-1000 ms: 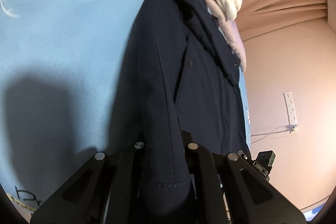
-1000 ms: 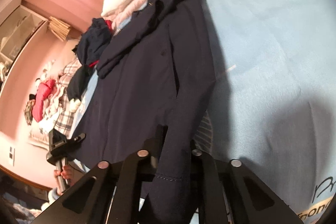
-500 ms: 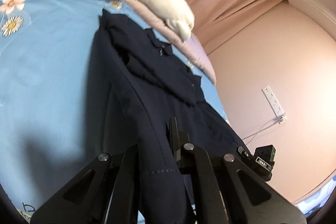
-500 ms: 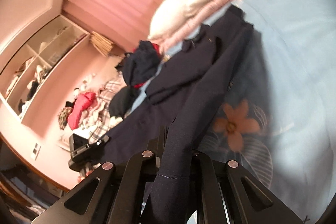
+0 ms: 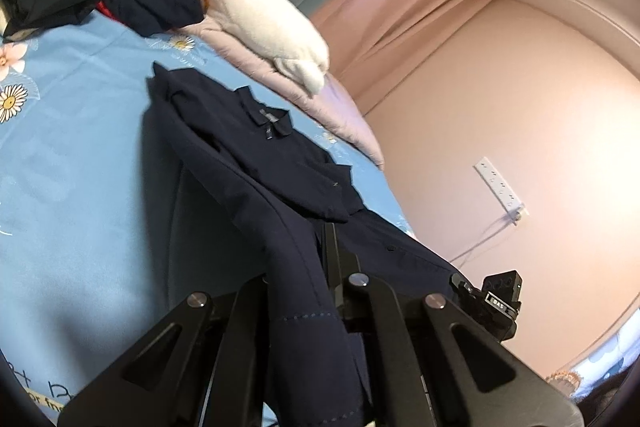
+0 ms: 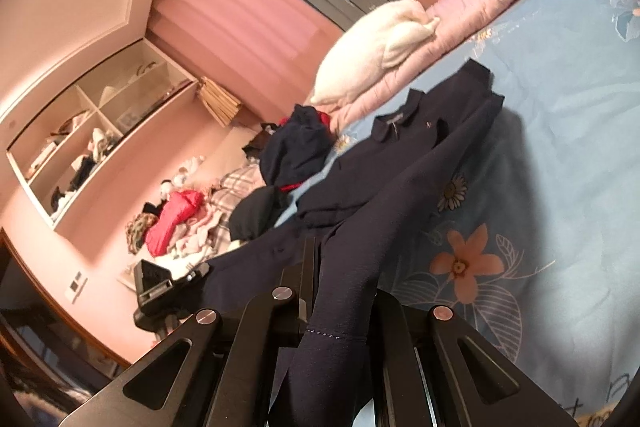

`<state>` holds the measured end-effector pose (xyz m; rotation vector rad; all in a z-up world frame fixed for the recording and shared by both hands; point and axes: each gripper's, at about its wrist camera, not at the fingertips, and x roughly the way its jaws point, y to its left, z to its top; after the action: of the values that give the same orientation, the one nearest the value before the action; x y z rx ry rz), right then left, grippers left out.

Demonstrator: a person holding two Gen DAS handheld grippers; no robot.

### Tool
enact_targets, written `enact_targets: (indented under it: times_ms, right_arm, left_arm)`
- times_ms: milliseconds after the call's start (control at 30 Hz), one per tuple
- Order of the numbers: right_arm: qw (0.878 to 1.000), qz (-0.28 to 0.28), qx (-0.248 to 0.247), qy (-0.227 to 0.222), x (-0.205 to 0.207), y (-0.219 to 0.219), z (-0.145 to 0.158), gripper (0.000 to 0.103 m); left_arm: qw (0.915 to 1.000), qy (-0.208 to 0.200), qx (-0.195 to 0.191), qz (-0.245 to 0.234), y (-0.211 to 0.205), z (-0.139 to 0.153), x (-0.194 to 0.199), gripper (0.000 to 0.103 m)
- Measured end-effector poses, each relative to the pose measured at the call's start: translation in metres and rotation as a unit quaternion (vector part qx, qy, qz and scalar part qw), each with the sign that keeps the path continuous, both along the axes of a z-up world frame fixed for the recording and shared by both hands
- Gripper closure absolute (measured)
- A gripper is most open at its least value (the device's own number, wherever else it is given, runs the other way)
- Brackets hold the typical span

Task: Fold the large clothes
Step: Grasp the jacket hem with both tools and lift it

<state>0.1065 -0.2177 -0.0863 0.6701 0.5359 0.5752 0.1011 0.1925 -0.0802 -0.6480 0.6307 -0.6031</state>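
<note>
Now, step: hem of navy coat point(image 5: 256, 155) lifted off bed point(image 5: 80, 155).
Left gripper point(image 5: 308, 307): pinching hem.
Right gripper point(image 6: 340, 311): pinching hem.
Next: likely carry hem toward collar, 1 fold.

Warm, pinkish indoor light, moderately bright. Glare patch on the wall point(image 5: 560, 155) in left view. Soft dark shadows fall on the blue bedsheet point(image 5: 80, 187) beside the navy garment point(image 5: 256, 163). Strong fisheye bending, black vignette at corners. Slight softness in right view.
</note>
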Motion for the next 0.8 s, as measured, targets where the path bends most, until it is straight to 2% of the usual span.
enact_targets:
  times_ms: [433,667,800]
  right_arm:
    - [0.996,-0.002,-0.016,-0.087,-0.051,-0.005,0.048,0.096]
    - [0.982,0.006,-0.021,-0.187,-0.084,-0.002,0.077,0.096]
    - [0.975,0.013,-0.029,-0.22,-0.088,0.002,0.087,0.096]
  left_arm:
    - [0.996,-0.078,-0.035,-0.025,-0.002,0.058,-0.061,0.1]
    - [0.9876,-0.144,-0.05,-0.038,0.002,0.088,-0.099,0.099]
    - [0.9825,-0.169,-0.065,-0.044,0.008,0.098,-0.111,0.098]
